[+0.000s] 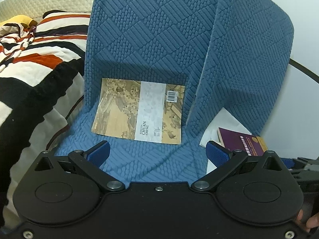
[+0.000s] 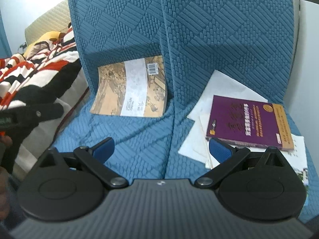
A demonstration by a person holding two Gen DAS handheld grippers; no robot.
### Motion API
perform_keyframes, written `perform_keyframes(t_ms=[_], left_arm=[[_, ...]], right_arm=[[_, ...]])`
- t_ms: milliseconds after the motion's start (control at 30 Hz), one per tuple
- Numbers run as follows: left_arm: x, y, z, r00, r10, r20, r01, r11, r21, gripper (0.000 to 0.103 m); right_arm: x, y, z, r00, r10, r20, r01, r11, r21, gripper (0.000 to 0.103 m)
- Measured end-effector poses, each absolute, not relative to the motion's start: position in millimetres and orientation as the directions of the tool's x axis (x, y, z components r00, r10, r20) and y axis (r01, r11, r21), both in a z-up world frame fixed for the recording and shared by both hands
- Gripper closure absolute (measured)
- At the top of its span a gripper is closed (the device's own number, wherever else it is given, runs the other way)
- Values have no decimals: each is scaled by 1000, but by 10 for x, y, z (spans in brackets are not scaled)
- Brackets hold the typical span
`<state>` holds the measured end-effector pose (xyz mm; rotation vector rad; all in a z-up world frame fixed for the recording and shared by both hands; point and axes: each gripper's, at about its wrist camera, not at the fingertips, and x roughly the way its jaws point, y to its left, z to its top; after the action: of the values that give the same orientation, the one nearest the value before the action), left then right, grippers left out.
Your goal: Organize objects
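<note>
The left tongs (image 1: 157,152) are held spread above the blue sofa (image 1: 151,39), nothing pinched between them; the right tongs (image 2: 161,149) are likewise spread and empty. A tan book (image 1: 139,112) is propped against the sofa back, its lower edge on the seat; a purple book (image 2: 249,121) is laid flat on white papers (image 2: 225,83) on the seat to the right, just beside the right tongs' blue pad. A striped blanket (image 1: 39,59) is seen on the bed at left.
</note>
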<state>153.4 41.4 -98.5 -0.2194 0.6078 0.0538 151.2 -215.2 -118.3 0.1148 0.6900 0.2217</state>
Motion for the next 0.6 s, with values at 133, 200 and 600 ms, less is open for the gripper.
perform_keyframes(t_ms=[133, 200, 600], left_arm=[[1698, 516, -1133, 819, -19, -574, -124, 970, -209, 0], [1782, 562, -1209, 811, -10, -586, -141, 967, -211, 0], [2244, 832, -1513, 800, 48, -598, -196, 963, -185, 0]], right_arm=[[1697, -2134, -1198, 757, 247, -606, -166, 968, 188, 0], [1791, -2112, -1213, 756, 253, -604, -171, 967, 191, 0], [2375, -1933, -1385, 736, 264, -624, -192, 964, 183, 5]])
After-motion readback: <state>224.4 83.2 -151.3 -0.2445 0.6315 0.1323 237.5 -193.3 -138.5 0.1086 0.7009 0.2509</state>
